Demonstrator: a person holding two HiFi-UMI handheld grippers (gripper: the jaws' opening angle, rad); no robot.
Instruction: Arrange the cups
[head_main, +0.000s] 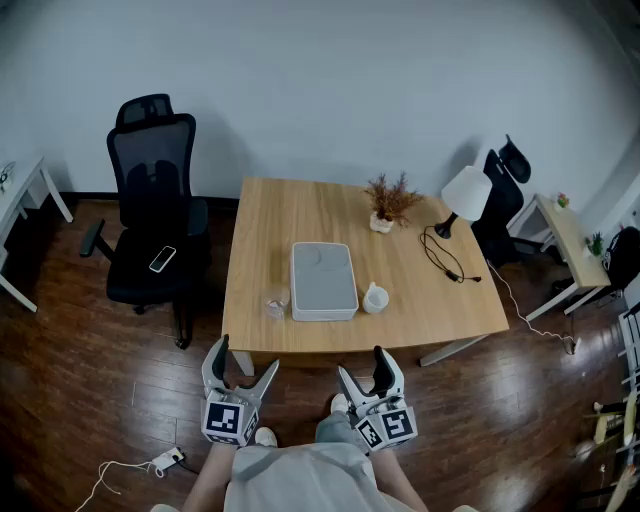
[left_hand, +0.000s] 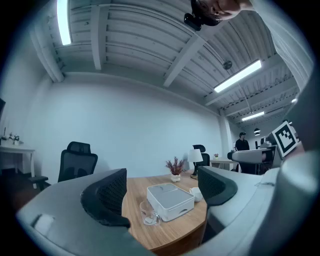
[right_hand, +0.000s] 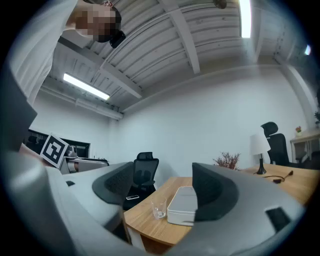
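A clear glass cup (head_main: 277, 305) stands on the wooden table (head_main: 268, 220), just left of a flat grey box (head_main: 324, 280). To the right of the box stands a white cup (head_main: 374, 298). Both grippers hang level in front of the table's near edge, apart from everything on it. My left gripper (head_main: 244, 358) is open and holds nothing, and so is my right gripper (head_main: 362, 365). The left gripper view looks between the left gripper's (left_hand: 162, 192) jaws at the glass cup (left_hand: 148, 212), grey box (left_hand: 170, 197) and white cup (left_hand: 196, 192). The right gripper view frames the glass cup (right_hand: 158, 208) and box (right_hand: 182, 204) between the right gripper's (right_hand: 162, 187) jaws.
A potted dry plant (head_main: 388, 205), a white lamp (head_main: 465, 193) and a black cable (head_main: 448, 258) take up the table's far right. A black office chair (head_main: 150, 215) with a phone (head_main: 162, 259) on its seat stands to the left. A power strip (head_main: 165, 462) lies on the floor.
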